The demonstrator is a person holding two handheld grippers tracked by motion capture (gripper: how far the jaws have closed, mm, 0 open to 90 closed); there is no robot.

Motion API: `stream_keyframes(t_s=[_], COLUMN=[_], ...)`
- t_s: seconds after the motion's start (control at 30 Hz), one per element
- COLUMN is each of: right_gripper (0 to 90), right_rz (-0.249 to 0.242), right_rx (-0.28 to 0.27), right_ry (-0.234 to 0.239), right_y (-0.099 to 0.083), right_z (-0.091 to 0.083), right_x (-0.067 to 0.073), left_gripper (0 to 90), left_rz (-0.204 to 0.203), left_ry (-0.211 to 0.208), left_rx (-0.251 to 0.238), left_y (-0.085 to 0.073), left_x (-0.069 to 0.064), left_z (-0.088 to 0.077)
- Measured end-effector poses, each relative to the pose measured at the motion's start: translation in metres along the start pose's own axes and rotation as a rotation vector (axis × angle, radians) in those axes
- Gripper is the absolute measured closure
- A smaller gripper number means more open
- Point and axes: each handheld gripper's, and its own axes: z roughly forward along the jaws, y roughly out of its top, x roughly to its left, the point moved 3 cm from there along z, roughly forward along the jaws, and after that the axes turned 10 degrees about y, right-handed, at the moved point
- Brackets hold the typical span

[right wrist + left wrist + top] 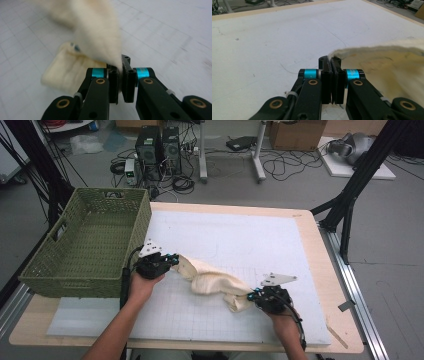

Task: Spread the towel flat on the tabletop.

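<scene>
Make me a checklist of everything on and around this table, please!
Surface: white gridded mat on a wooden table.
Job's things: cream cloth, strung between both grippers, its middle sagging onto the mat.
Clutter: green woven basket at the table's left edge.
Grippers: left gripper shut on a cloth edge; right gripper shut on the other end.
Cables: one trails from each gripper.
Surroundings: computer towers, floor cables, cardboard boxes.
</scene>
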Motion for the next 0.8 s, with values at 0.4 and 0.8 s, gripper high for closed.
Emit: stream_keyframes(t_s=[0.4,0.8], right_gripper=[46.2,44.4], right_rz=[-0.063,-0.059], right_rx=[-0.150,-0.106], right_ry=[-0.098,-0.138], right_y=[0.006,-0.012], right_z=[-0.039,-0.061], right_x=[-0.006,-0.021], left_gripper=[87.5,87.6], left_rz=[0.023,0.020], left_ry=[0.026,0.044], left_rx=[0.021,0.029], left_y=[0.000,-0.001], left_x=[-0.008,-0.002], left_z=[0.019,0.018])
